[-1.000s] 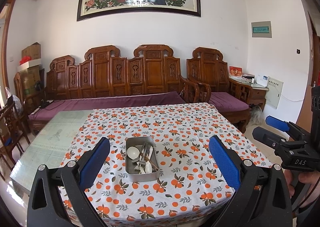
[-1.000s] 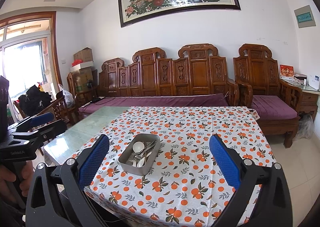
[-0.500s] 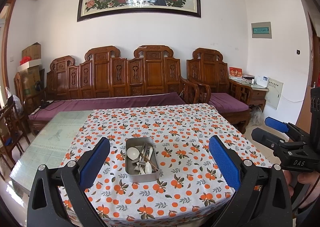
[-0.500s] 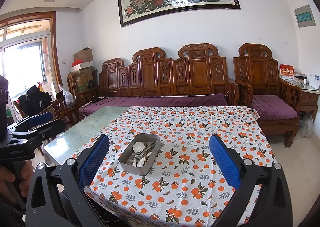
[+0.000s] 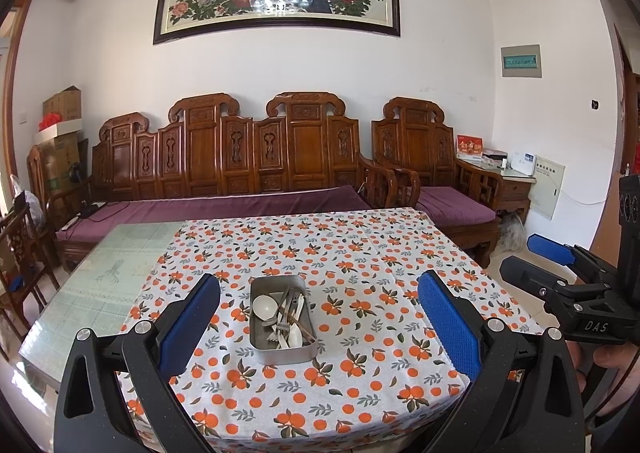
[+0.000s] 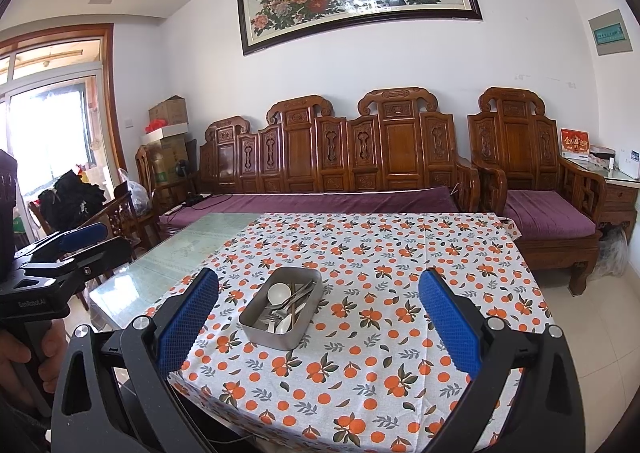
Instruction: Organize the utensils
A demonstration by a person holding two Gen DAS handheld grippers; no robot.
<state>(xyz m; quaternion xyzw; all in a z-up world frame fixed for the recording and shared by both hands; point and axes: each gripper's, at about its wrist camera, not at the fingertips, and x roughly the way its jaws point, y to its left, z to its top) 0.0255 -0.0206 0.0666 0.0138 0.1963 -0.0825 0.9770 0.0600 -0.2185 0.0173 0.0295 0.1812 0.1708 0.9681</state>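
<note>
Tongs both spread wide, holding nothing — left tongs (image 5: 318, 327) and right tongs (image 6: 318, 327) hover above the near tabletop (image 5: 132, 253) edge. Metal tray (image 5: 283, 351) sits between the blue pads on the orange-print tablecloth (image 5: 360, 253), loaded with jumbled utensils (image 5: 286, 317) — white spoons, forks, chopsticks. Wooden sofa (image 5: 256, 157) behind.

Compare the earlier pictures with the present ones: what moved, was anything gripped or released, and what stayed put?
Almost nothing changed. The left gripper and right gripper still hover open in front of the table, empty, with at most a slight drift. Nothing was gripped or released. The metal tray stays on the orange-patterned tablecloth, with the white spoon and other utensils still piled inside.
</note>
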